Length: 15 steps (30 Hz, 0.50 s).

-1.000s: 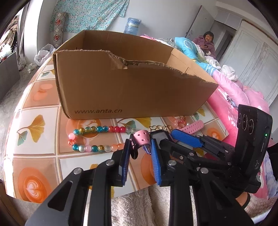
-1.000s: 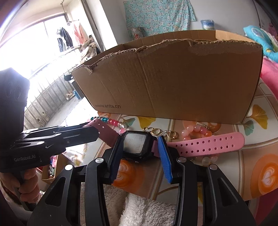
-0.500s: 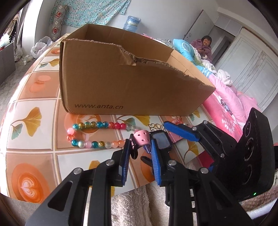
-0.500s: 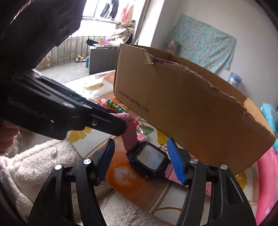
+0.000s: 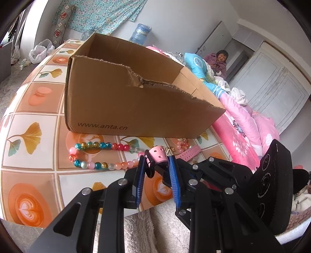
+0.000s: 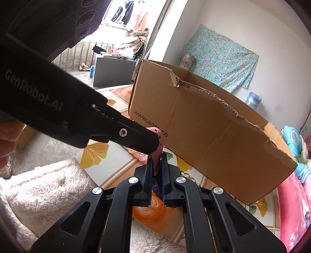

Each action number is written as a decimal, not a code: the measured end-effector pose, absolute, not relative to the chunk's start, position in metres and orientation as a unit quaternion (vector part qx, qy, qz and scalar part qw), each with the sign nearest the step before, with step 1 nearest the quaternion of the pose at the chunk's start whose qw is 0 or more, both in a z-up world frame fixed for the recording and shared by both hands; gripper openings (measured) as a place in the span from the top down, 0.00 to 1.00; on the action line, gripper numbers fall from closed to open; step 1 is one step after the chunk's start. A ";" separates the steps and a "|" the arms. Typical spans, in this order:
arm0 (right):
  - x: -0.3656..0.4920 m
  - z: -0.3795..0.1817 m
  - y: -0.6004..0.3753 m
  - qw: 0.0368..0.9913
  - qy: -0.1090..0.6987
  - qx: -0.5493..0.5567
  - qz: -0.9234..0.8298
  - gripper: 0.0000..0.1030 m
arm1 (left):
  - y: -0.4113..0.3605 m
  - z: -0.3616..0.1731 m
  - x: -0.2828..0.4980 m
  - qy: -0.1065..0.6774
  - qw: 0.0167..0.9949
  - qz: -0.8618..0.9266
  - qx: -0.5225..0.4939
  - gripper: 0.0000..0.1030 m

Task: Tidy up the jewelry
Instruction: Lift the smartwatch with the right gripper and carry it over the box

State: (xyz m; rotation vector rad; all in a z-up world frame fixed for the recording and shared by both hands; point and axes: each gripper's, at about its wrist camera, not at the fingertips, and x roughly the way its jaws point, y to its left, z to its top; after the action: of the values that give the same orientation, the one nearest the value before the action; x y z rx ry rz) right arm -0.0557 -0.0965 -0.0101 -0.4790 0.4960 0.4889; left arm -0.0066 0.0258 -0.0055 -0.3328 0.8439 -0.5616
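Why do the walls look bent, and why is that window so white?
Left wrist view: the fisheye lens bows the room's edges and blackens the corners; the box and beads stay sharp under soft daylight. Right wrist view: the window behind is blown out, and the left claw up close shows dark against it.

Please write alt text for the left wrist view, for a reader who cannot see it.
The left gripper holds the buckle end of a pink watch strap above a patterned tablecloth. A colourful bead necklace lies before an open cardboard box, and the right gripper reaches in from the right.
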 end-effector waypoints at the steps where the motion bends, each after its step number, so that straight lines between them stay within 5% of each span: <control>1: -0.056 -0.008 -0.099 0.914 0.242 -0.225 0.236 0.96 | 0.025 -0.004 -0.007 0.400 0.861 -0.270 -0.161 0.76; 15: -0.050 0.052 -0.164 0.945 0.256 -0.058 0.197 0.98 | 0.035 0.020 -0.020 0.358 0.867 -0.293 -0.185 0.66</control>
State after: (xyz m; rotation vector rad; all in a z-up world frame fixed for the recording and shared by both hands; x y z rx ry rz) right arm -0.0496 -0.1640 0.0516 -0.1185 0.5207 0.4014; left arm -0.0196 0.0346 0.0197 -0.3867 0.7496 -0.6130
